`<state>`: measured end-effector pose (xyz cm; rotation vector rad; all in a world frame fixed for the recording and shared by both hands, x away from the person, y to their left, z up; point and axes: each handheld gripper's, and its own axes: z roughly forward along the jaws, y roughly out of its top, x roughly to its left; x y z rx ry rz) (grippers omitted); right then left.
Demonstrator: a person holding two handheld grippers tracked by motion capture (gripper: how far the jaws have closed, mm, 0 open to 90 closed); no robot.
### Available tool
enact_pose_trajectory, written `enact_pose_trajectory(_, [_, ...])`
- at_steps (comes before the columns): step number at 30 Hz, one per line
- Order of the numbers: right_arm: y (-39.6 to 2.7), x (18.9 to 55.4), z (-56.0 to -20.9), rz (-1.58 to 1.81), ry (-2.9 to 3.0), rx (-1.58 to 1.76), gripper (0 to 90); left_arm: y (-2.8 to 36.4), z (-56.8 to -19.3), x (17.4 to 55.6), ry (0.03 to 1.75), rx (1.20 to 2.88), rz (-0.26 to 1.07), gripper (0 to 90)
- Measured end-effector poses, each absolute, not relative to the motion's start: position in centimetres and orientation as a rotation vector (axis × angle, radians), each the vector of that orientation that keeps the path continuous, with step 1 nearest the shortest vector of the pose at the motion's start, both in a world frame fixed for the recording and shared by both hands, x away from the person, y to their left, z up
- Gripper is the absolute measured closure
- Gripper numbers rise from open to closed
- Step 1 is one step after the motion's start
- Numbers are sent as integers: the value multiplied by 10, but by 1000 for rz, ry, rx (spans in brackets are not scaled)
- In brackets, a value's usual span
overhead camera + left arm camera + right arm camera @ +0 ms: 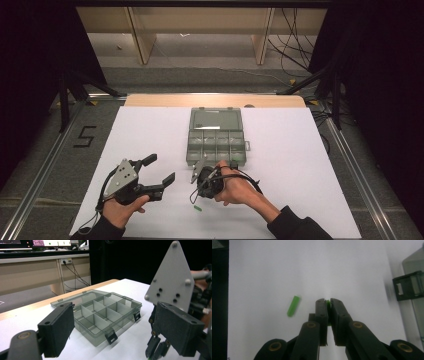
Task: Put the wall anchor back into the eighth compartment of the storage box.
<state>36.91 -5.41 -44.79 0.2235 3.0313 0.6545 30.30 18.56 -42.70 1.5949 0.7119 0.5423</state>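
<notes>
Clamping a small green piece (pixel 328 301) at its tips, the right gripper (pixel 327 302) hovers over the table (pixel 300 165) with the compartment box (pixel 216 136) just ahead, nearer it than the spread-open left gripper (pixel 159 169).

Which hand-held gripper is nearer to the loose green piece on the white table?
Right. The right hand-held gripper is just beyond the loose green piece; the left hand-held gripper stands farther off to its left.
</notes>
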Motion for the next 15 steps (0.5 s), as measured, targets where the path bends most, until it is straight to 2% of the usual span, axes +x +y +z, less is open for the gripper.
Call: enact_pose_trajectory(15, [-80,384,-422,706,2989,286,849,186,-427,303,713,1597,544,160])
